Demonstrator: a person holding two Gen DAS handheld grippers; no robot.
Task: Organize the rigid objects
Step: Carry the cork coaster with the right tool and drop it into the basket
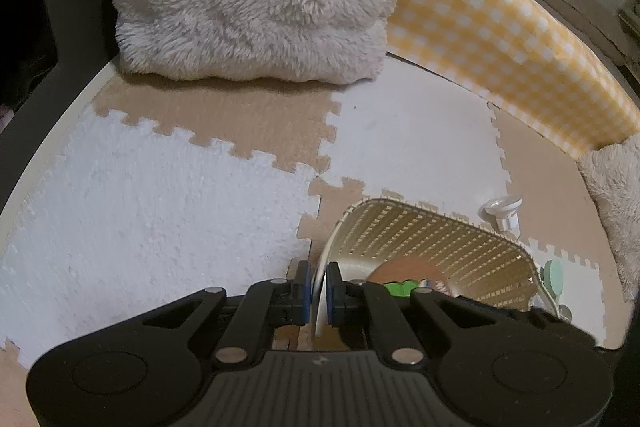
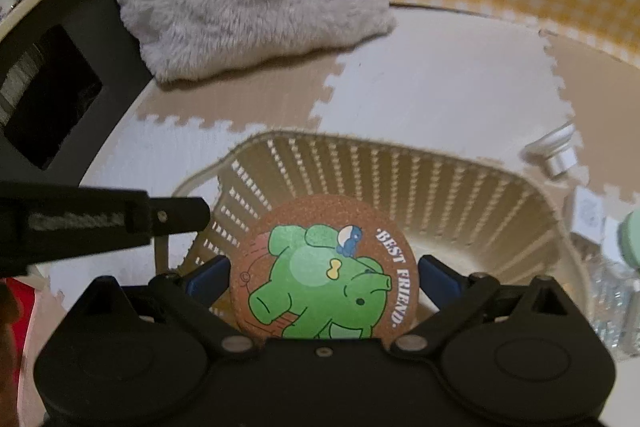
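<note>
In the left wrist view, the left gripper [image 1: 318, 293] is clamped on the near rim of the basket [image 1: 436, 239], which sits on the foam mat [image 1: 160, 195]. In the right wrist view, the right gripper [image 2: 324, 277] holds a round cork coaster [image 2: 324, 267] by its edges, above the basket's inside.

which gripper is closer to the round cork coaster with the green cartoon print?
Right. The right gripper has the cork coaster between its fingers; the left gripper is clamped on the cream slatted basket rim.

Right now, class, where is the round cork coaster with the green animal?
In the right wrist view, the cork coaster sits between the right gripper's fingers, over the cream basket.
</note>
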